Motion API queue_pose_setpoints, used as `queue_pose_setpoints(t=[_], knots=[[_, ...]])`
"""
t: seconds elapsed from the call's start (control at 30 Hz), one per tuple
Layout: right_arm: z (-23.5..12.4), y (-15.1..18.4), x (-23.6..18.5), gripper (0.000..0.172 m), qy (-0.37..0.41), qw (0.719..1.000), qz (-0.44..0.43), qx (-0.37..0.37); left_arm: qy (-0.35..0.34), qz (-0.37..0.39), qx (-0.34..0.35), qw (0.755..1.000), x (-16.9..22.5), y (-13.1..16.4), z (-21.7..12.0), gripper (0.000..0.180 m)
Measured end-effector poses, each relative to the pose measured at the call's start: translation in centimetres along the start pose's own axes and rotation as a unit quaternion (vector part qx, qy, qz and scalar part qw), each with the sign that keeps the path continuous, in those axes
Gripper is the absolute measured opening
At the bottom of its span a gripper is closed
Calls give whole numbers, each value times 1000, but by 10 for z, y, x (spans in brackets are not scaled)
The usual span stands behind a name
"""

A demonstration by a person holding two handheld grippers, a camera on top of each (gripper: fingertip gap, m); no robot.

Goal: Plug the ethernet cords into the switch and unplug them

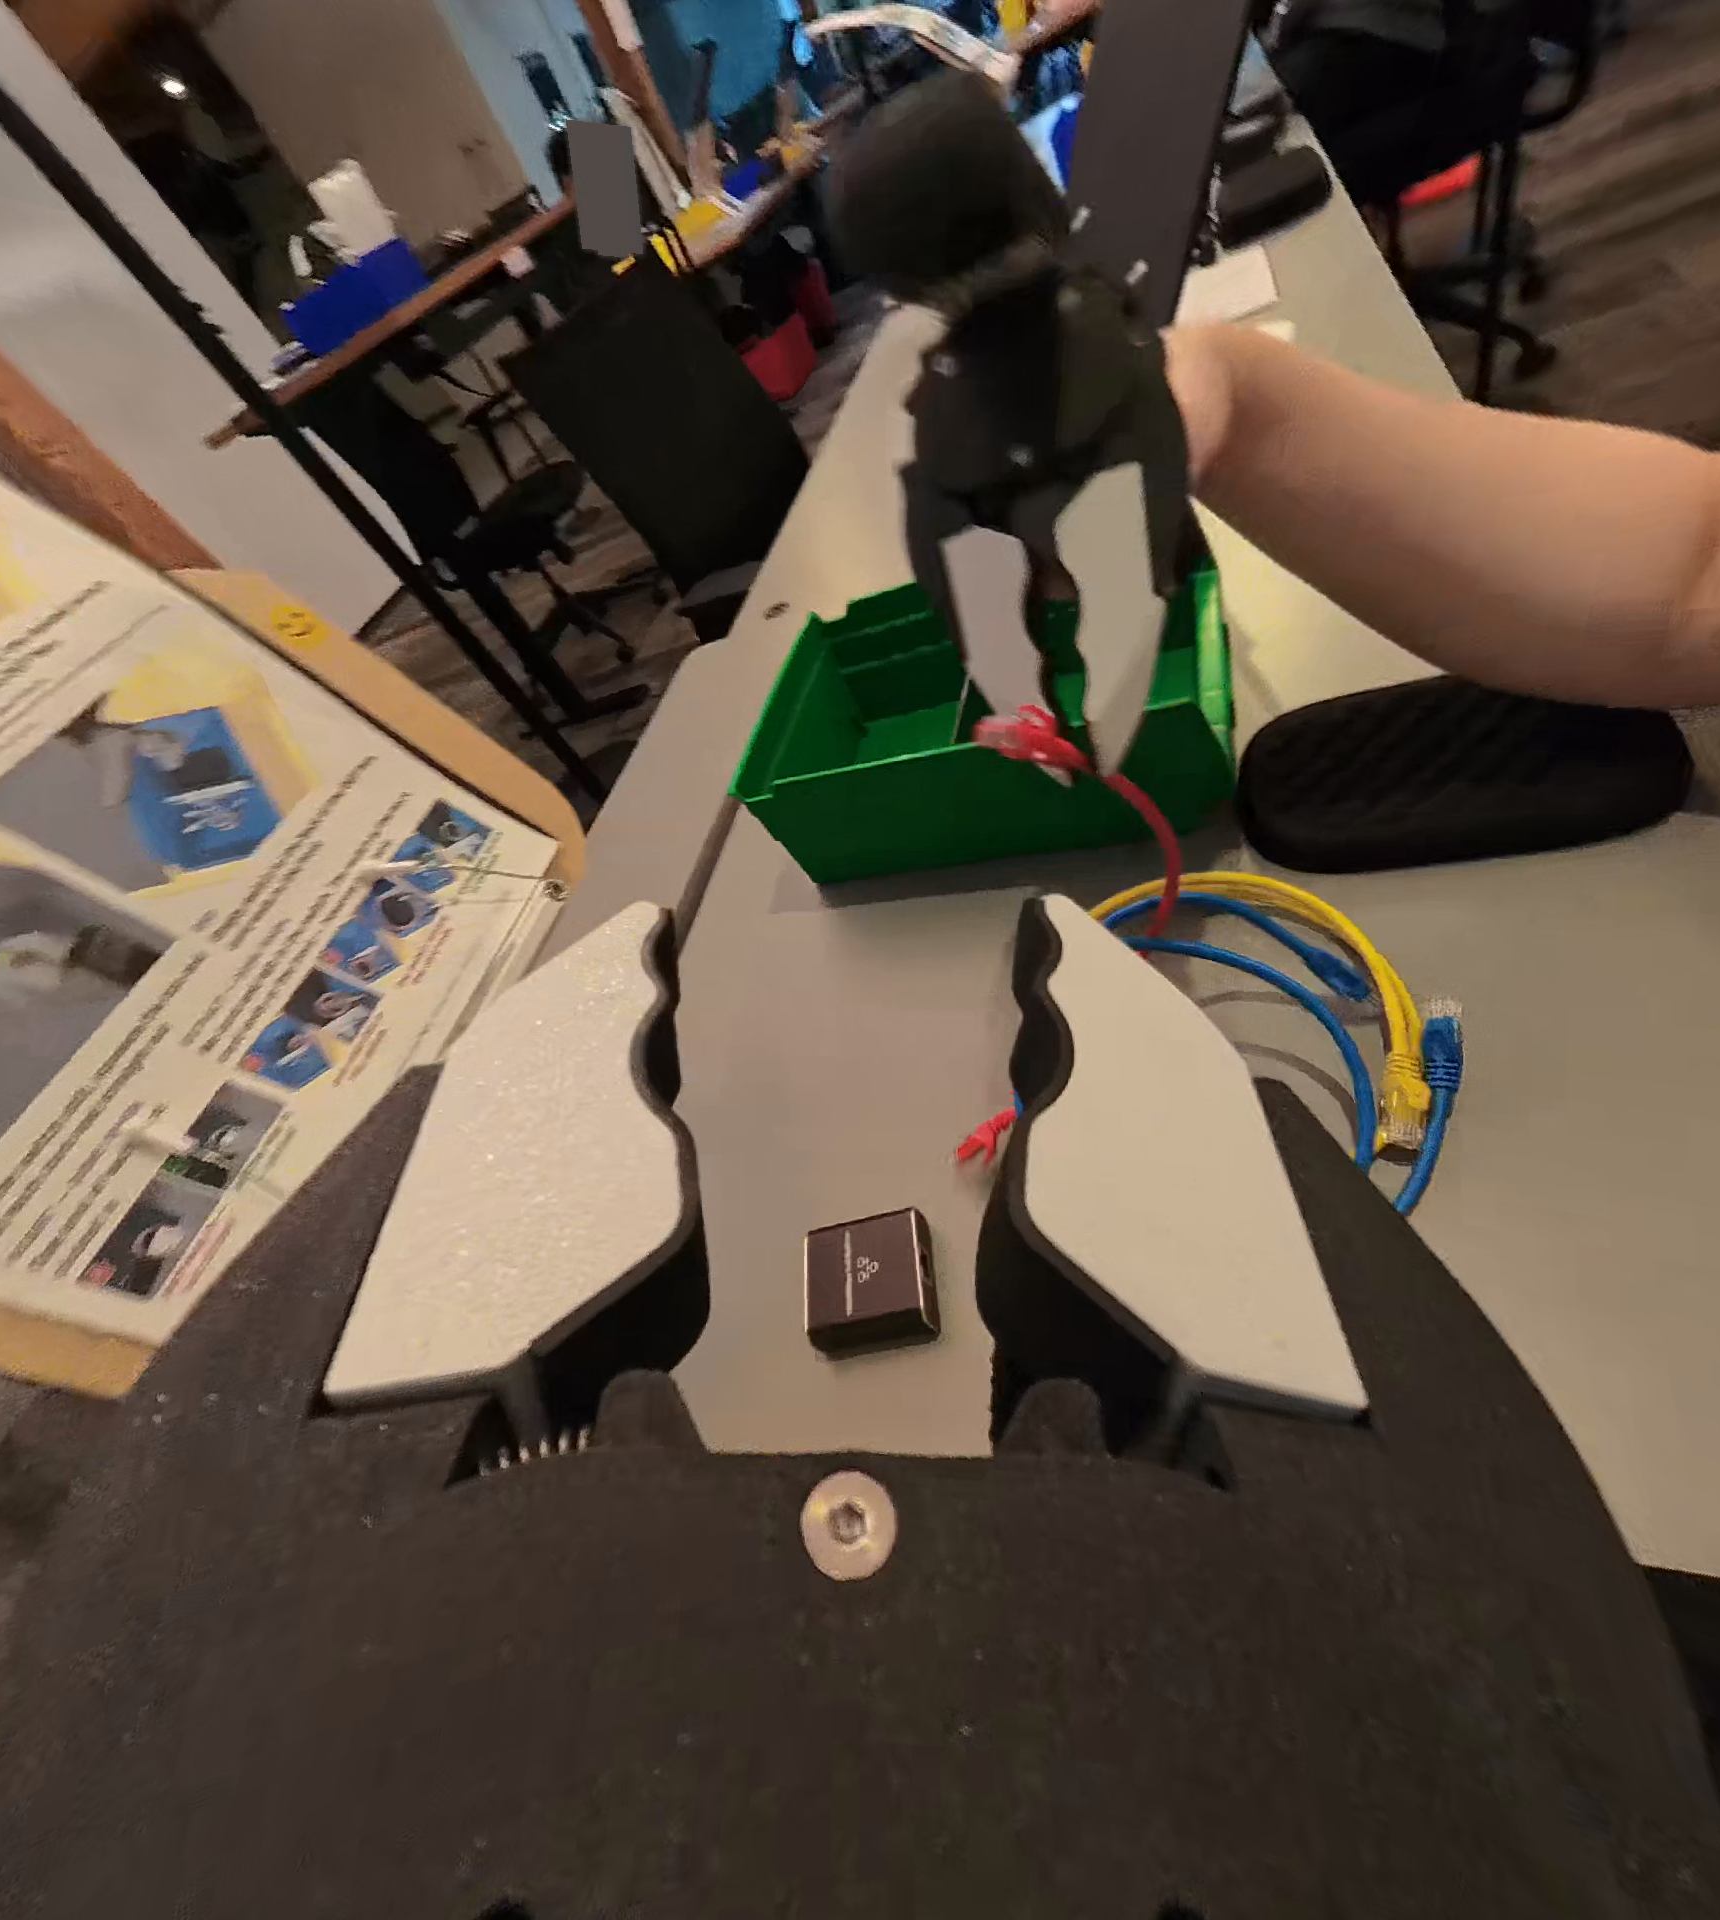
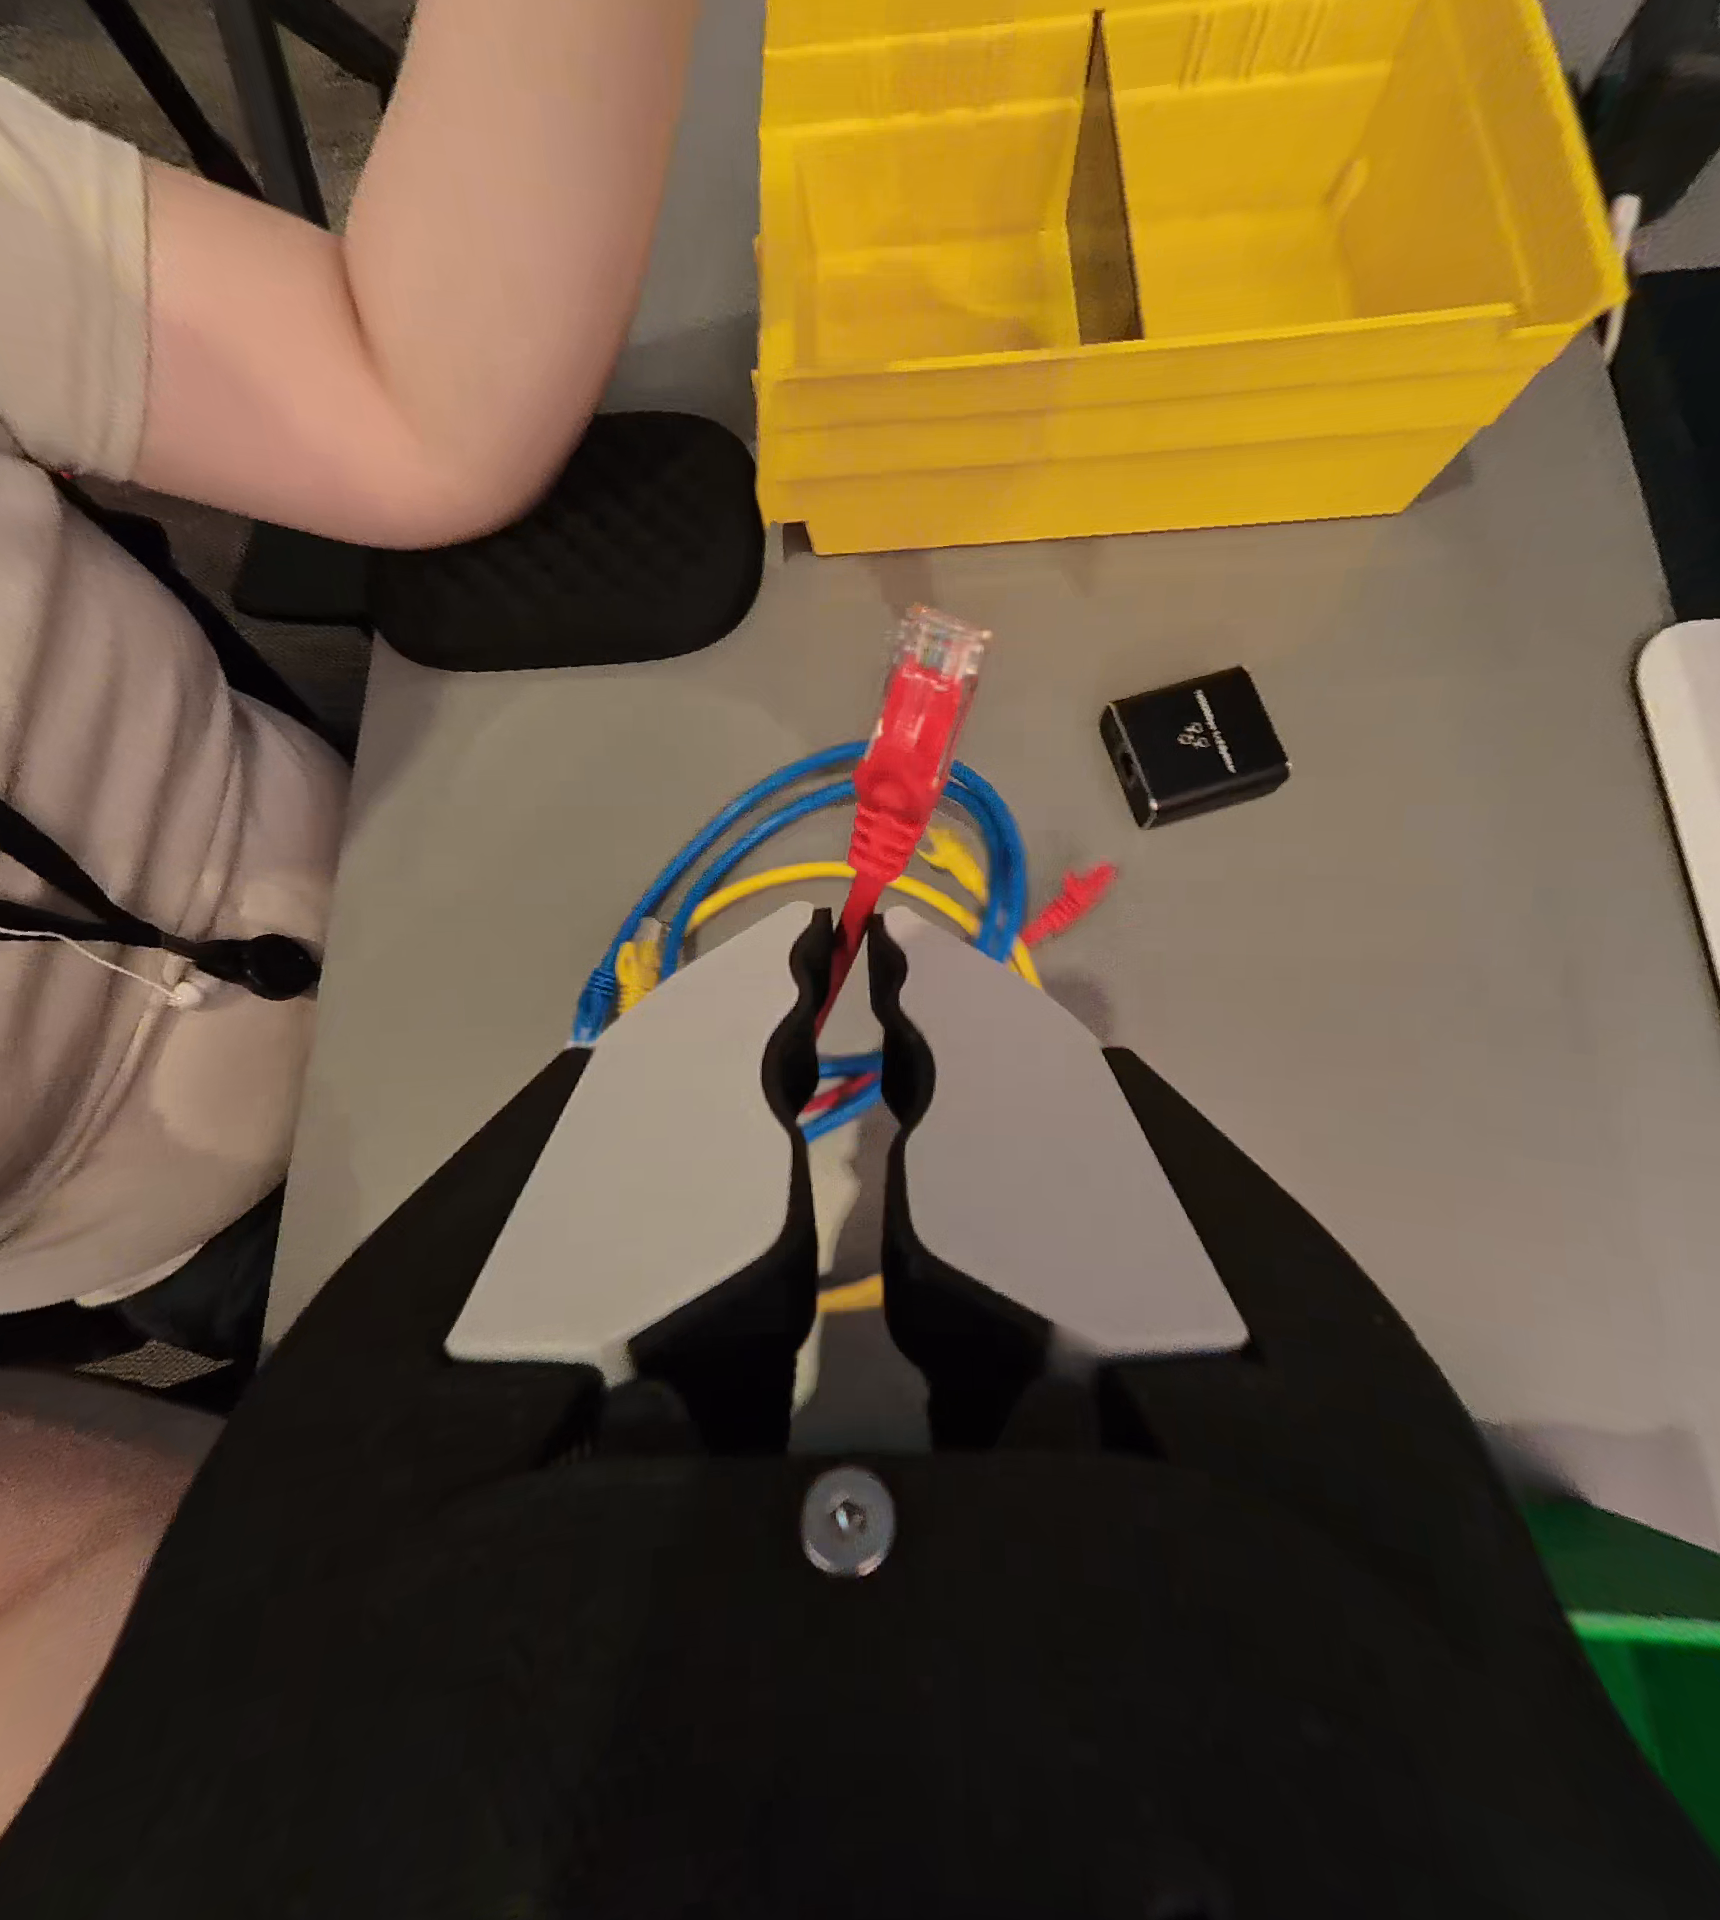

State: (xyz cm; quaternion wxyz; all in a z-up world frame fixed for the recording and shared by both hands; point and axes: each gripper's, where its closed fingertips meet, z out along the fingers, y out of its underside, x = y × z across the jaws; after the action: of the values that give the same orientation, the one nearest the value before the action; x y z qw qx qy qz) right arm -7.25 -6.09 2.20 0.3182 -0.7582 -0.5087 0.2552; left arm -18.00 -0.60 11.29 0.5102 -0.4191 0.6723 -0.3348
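Left view: my left claw (image 1: pixel 845 925) gapes wide over the desk (image 1: pixel 835 1091), nothing between its fingers; the black switch (image 1: pixel 869 1279) lies just below them. Beyond, I see the right claw (image 1: pixel 1064 727) clamped on the red cord (image 1: pixel 1027 740) before a green bin (image 1: pixel 939 810).

Right view: that claw (image 2: pixel 843 920) pinches the flat red cord (image 2: pixel 913 748) behind its plug, raised above blue (image 2: pixel 762 821) and yellow (image 2: pixel 794 883) cords; the switch (image 2: pixel 1194 746) sits to the right, apart.

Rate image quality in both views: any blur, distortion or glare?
Left wrist view: the right tool and poster are motion-smeared, the switch fairly crisp, and fisheye bends the table edges. Right wrist view: sharper, with soft edges on the cables; even light, no glare.
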Motion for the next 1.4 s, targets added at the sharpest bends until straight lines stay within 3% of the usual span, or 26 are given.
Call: queue_pose_setpoints(t=[0.13,0.23,0.37,0.6,0.83,0.9,1.03,1.2,1.3,1.4], knots=[[-8,3,8,6,-16,1000,5,-6,45,4,-13,999,14,2,40,60],[-12,4,5,6,-40,998,17,45,64,-8,0,998,19,1,67,54],[-28,-2,-4,6,-136,981,41,131,93,-33,12,995,28,0,90,52],[-55,-4,2,6,-122,973,51,189,110,19,-95,989,51,31,115,50],[-82,-25,-7,6,-158,948,60,269,111,6,-98,989,61,32,143,25],[-86,-26,-1,6,-148,946,82,278,147,-14,-96,984,74,30,147,25],[-108,-38,2,6,-156,922,116,336,138,3,-164,977,76,60,158,26],[-126,-47,8,6,-154,898,153,382,163,-37,-232,958,95,91,180,35],[-127,-43,10,6,-160,895,163,382,141,-4,-289,947,100,118,193,45],[-125,-37,10,6,-167,897,171,371,120,26,-322,939,100,137,202,35]])
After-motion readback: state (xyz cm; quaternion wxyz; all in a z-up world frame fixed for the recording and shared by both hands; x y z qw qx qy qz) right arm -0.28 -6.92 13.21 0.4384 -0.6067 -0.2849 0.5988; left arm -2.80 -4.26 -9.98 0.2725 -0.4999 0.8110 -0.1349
